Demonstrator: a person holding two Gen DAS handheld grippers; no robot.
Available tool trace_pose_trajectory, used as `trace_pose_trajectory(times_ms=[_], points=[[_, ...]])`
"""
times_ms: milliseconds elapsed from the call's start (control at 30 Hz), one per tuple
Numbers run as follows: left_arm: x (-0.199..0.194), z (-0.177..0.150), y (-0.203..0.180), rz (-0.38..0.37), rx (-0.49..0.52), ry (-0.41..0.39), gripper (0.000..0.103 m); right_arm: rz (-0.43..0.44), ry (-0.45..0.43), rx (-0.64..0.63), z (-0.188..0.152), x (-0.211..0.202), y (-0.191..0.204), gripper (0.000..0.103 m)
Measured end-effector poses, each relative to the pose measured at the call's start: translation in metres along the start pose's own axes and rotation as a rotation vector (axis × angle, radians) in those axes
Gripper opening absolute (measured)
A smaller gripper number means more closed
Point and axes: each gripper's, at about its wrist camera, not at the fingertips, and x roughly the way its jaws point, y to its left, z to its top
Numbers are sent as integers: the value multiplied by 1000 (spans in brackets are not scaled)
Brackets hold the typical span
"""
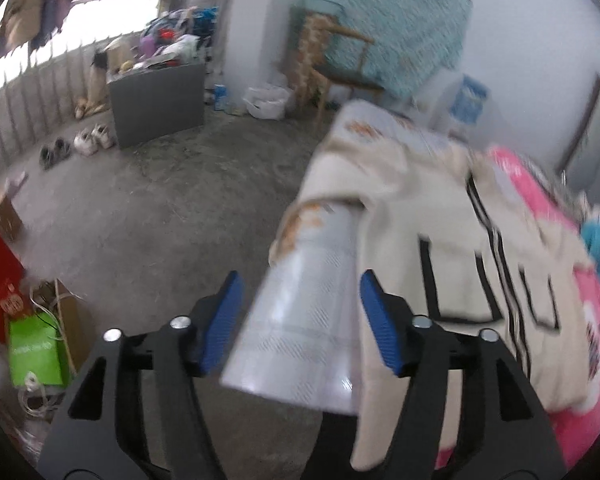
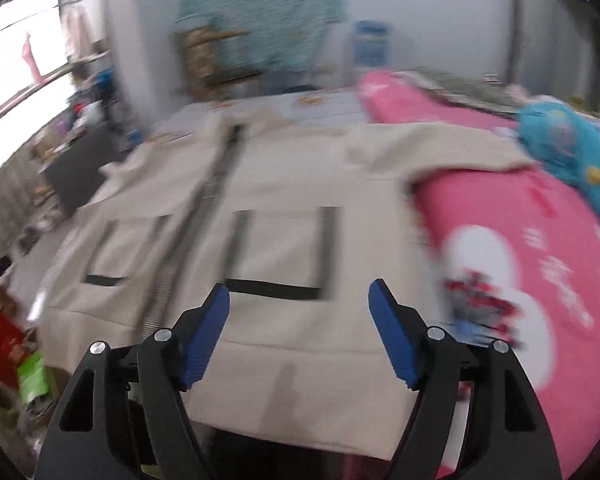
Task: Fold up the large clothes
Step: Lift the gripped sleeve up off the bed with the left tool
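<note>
A large cream jacket [image 2: 260, 196] with black-outlined pockets and a dark central zipper lies spread flat on a bed; it also shows in the left wrist view [image 1: 452, 248], where its edge hangs over the bed's side. My left gripper [image 1: 300, 284] is open and empty, held over the pale bed sheet [image 1: 300, 320] at the bed's left edge, beside the jacket. My right gripper [image 2: 300, 296] is open and empty, just above the jacket's near hem below the right pocket. Both views are motion-blurred.
A pink quilt [image 2: 520, 248] and a blue cushion [image 2: 572, 148] lie to the right of the jacket. Left of the bed is a concrete floor [image 1: 160, 200] with a grey cabinet [image 1: 156, 104], shoes [image 1: 92, 140], a wooden chair [image 1: 332, 64] and a green bag [image 1: 36, 352].
</note>
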Motion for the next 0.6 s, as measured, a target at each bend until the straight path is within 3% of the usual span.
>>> trace_pose_trajectory(times_ms=[200,333,400,467,600], points=[[47,23,98,-84,-281,-7,69,177,100,-174,17,62,110,79],[134,4,186,-156,-562,110,69,187,175,-315,15,99,171,79],[176,-16,220,-242,-716,167,69,169,199,-354,17,116,189,79],[229,-47,249,-380,-910,237,69,163,218,-365,18,131,198,79],[316,-102,251,-590,-1140,339,70,135,271,-377,19,156,212,79]])
